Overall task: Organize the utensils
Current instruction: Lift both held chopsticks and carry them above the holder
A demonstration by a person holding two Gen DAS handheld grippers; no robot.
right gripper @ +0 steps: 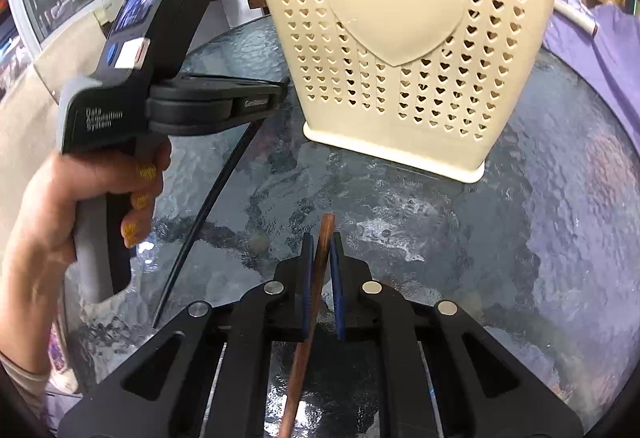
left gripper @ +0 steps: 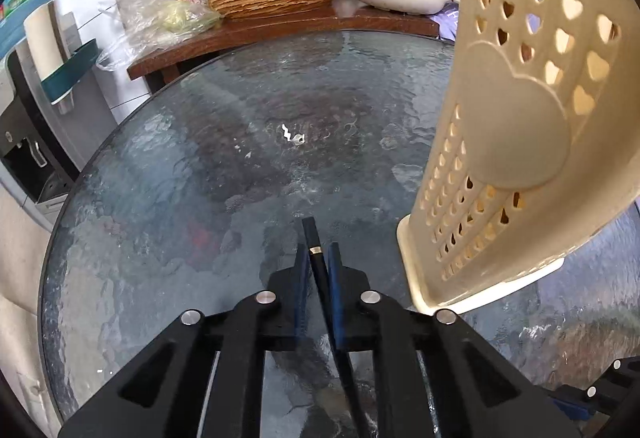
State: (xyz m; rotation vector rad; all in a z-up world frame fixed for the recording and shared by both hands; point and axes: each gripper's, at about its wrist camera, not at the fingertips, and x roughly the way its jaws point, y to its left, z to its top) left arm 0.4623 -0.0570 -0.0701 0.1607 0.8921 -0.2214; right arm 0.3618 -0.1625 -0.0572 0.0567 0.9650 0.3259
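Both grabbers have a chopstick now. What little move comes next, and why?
Probably lift both chopsticks toward the top of the basket. The left gripper is shut on the black chopstick and the right gripper on the brown chopstick. The basket stands upright on the glass table, just past them, so its opening is above the jaws.

A cream basket [right gripper: 400, 50] stands upright on a glass table [right gripper: 500, 238]. Below it, the right gripper [right gripper: 321, 254] pinches a brown chopstick [right gripper: 316, 278]. Left of the basket, a hand [right gripper: 80, 206] (nails painted yellow) holds the left gripper [right gripper: 285, 84], clamped on a black chopstick [right gripper: 208, 206].
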